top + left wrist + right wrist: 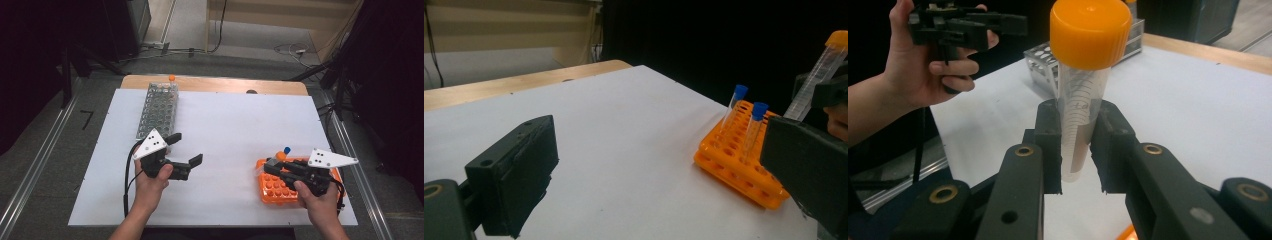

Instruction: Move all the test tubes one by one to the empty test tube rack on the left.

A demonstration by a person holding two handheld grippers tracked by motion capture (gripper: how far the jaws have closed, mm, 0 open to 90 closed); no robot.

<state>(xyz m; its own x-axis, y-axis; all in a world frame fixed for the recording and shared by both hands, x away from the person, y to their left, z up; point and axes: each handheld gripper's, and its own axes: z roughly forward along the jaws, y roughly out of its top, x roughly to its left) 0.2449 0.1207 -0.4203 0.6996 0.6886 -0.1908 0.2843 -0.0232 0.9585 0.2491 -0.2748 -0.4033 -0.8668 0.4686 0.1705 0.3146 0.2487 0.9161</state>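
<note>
- Currently, at far left, the clear rack [158, 107] lies along the table's [225, 130] back-left part, one orange-capped tube standing at its far end; you probably have it there as the other station for tubes.
- Your left gripper [186, 148] hangs over bare table near that rack, jaws wide apart and gripping nothing, so it looks parked or ready to receive.
- Farther right, the orange rack [736, 155] sits at the front right, two blue-capped tubes [754, 127] upright in its holes.
- Your right gripper [1079, 150] is clamped on the orange-capped tube [1083, 95], mid-barrel, cap up, held just above the orange rack: a grip that keeps it vertical for a hole.
- Writing: faint graduation lines and some print on the tube's barrel, too blurred to read. No brand visible.
</note>
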